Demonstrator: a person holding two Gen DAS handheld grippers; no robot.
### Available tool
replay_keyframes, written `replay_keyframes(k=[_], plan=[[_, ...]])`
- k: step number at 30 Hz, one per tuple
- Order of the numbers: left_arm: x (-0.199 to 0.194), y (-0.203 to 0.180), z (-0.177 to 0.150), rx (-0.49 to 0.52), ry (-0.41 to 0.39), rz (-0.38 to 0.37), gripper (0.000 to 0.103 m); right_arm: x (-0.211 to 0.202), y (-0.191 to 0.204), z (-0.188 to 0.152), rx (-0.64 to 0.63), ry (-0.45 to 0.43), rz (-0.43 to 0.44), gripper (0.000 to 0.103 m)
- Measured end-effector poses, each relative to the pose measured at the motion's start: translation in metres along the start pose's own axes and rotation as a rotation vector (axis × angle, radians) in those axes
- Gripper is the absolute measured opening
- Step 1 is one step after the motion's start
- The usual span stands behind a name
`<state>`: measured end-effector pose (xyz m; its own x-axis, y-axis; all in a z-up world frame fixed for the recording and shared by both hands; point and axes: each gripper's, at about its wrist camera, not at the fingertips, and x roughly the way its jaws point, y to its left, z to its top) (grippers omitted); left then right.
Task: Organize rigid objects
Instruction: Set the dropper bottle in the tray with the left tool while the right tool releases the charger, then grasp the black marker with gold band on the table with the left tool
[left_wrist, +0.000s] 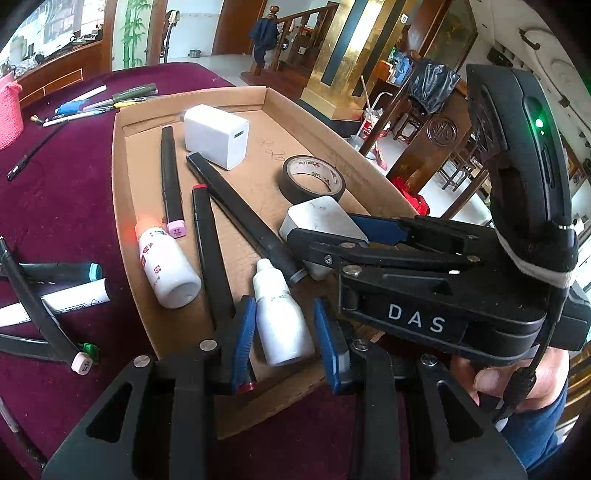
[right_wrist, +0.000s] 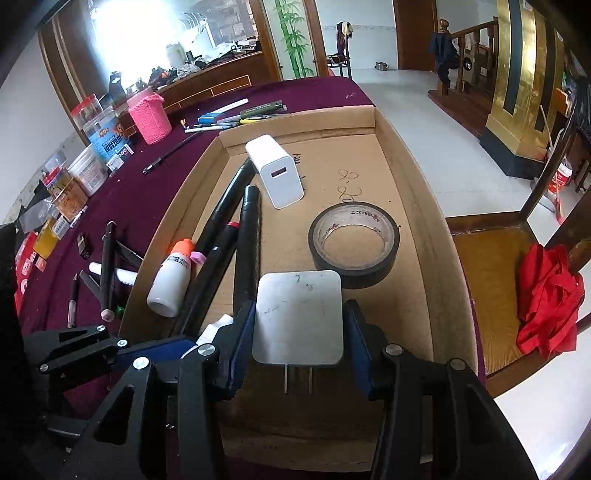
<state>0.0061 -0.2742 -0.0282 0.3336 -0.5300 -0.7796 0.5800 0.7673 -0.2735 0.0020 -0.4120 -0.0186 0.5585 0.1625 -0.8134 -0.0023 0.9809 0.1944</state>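
Blue-padded fingers of the left gripper (left_wrist: 284, 339) are standing on either side of a small white dropper bottle (left_wrist: 282, 323) lying at the near end of a cardboard tray (left_wrist: 373, 184); gaps are showing on both sides, so the bottle is lying loose between parted jaws. Just beside it, the right gripper (right_wrist: 301, 341) is clamping a grey plug adapter (right_wrist: 299, 317) by its side faces, prongs pointing back toward the camera, low over the tray's near end. Further in, a black tape roll (right_wrist: 354, 245) is lying flat, a white charger (right_wrist: 275, 171) is standing near the far wall, and black markers (left_wrist: 171, 173) are lying lengthwise beside an orange-capped white bottle (left_wrist: 168, 269). More pens (left_wrist: 110, 99) are lying scattered on the maroon cloth (left_wrist: 66, 177) outside the tray. A hand (left_wrist: 517, 376) is gripping the right gripper's handle.
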Motion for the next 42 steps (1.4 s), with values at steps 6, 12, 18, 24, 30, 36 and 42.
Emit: replay_keyframes(k=[6,12,18,24,30,36,42], plan=[[-0.002,0.002,0.000,-0.012,0.009,0.002,0.032,-0.002,0.003,0.000,0.012,0.000,0.003,0.047],[-0.008,0.004,-0.001,-0.022,0.016,-0.006,0.033,-0.016,0.006,0.001,0.021,-0.044,0.001,0.048],[-0.019,0.003,-0.003,-0.021,0.009,-0.023,0.033,-0.034,0.010,0.002,0.048,-0.104,0.041,0.048],[-0.041,0.002,-0.006,-0.018,-0.019,-0.037,0.033,-0.049,0.019,0.006,0.060,-0.156,0.074,0.049],[-0.074,0.023,-0.008,-0.061,-0.075,-0.050,0.033,-0.059,0.030,0.008,0.054,-0.192,0.118,0.052],[-0.114,0.077,-0.011,-0.181,-0.162,-0.021,0.033,-0.059,0.053,0.006,0.021,-0.193,0.170,0.052],[-0.142,0.151,-0.025,-0.349,-0.216,0.059,0.033,-0.042,0.094,-0.001,-0.066,-0.142,0.218,0.052]])
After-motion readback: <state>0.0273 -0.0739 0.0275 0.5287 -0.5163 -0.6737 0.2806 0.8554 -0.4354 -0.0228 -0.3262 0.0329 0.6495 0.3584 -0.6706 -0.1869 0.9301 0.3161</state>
